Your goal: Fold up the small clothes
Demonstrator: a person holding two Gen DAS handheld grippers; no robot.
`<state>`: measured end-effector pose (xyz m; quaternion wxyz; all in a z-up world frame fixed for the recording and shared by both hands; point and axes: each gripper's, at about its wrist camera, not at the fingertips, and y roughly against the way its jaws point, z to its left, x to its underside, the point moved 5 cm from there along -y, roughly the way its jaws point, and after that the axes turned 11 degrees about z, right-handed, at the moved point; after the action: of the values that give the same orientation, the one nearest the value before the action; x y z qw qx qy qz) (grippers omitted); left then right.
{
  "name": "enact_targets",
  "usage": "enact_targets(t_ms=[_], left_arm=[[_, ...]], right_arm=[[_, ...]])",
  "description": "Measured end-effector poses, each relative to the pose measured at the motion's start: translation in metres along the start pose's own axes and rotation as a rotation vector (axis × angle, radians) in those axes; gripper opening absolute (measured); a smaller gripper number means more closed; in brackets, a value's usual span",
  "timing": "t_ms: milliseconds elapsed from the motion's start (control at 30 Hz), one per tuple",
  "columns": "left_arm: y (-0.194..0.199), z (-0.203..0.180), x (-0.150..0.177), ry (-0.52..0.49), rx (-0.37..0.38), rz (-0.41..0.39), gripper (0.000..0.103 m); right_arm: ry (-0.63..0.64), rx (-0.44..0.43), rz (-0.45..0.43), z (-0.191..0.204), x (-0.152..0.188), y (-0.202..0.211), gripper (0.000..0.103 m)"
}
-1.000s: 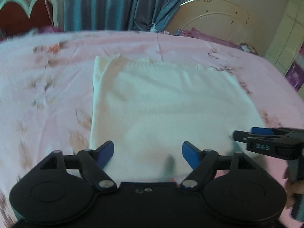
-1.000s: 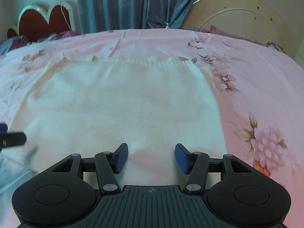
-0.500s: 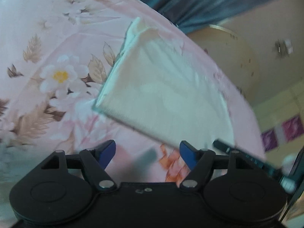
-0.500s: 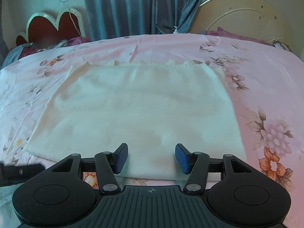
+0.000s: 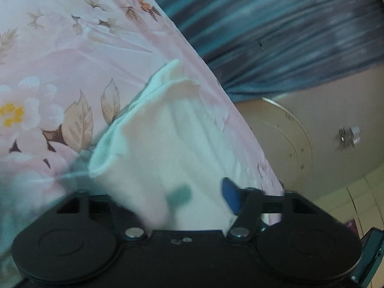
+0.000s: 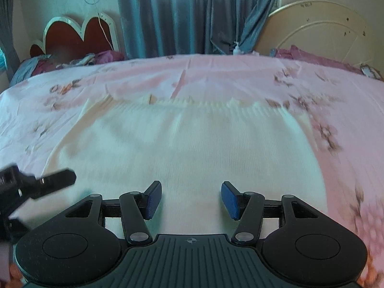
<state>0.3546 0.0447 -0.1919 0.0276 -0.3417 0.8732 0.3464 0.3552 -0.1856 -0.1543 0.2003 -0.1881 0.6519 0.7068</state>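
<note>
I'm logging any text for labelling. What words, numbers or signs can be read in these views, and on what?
None readable.
Right gripper: a small crosshair mark on its body, no letters.
Left gripper: faint marks on its body, too small to read.
Round board: tiny marking, too blurred to read.

I see a cream knitted garment (image 6: 187,148), soft and finely ribbed, lying on a smooth matt pink floral bedsheet (image 6: 348,124). My right gripper (image 6: 191,199) is matt black plastic with textured blue rubbery pads (image 6: 230,200).
</note>
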Motion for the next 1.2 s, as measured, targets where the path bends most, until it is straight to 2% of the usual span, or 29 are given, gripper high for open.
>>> enact_targets(t_ms=[67, 167, 267, 367, 400, 433, 500, 733, 933, 1033, 1200], left_arm=[[-0.002, 0.006, -0.002, 0.037, -0.005, -0.020, 0.030], [-0.001, 0.014, -0.004, 0.068, -0.004, -0.036, 0.016], [0.003, 0.017, -0.004, 0.080, -0.006, -0.048, 0.011], [0.006, 0.014, -0.004, 0.066, -0.010, -0.059, 0.011], [0.005, 0.013, -0.005, 0.064, -0.012, -0.062, 0.010], [0.006, 0.011, -0.005, 0.062, -0.018, -0.066, 0.007], [0.009, 0.006, -0.007, 0.049, -0.024, -0.081, 0.007], [0.013, -0.038, -0.010, -0.127, -0.092, -0.104, 0.007], [0.006, -0.097, 0.002, -0.385, -0.098, -0.090, 0.007], [-0.006, -0.132, 0.019, -0.519, -0.067, -0.065, 0.007], [-0.051, -0.176, 0.069, -0.685, -0.019, 0.059, 0.007]], right_arm=[[0.019, 0.016, -0.004, 0.000, -0.007, -0.010, 0.055], [0.064, 0.014, 0.025, 0.003, -0.003, -0.030, 0.055], [0.160, 0.058, 0.008, 0.008, 0.002, -0.035, 0.058], [0.128, 0.038, -0.007, 0.007, 0.000, -0.031, 0.058], [0.152, 0.050, 0.007, 0.008, 0.005, -0.039, 0.059], [0.184, 0.069, -0.017, 0.010, 0.008, -0.041, 0.061], [0.185, 0.064, -0.010, 0.009, 0.006, -0.041, 0.062], [0.154, 0.021, -0.008, 0.004, 0.000, -0.032, 0.062], [0.029, -0.064, -0.023, -0.031, -0.007, -0.010, 0.062], [-0.040, -0.105, -0.041, -0.058, -0.009, 0.005, 0.062], [-0.113, -0.062, -0.064, -0.111, -0.005, 0.028, 0.062]])
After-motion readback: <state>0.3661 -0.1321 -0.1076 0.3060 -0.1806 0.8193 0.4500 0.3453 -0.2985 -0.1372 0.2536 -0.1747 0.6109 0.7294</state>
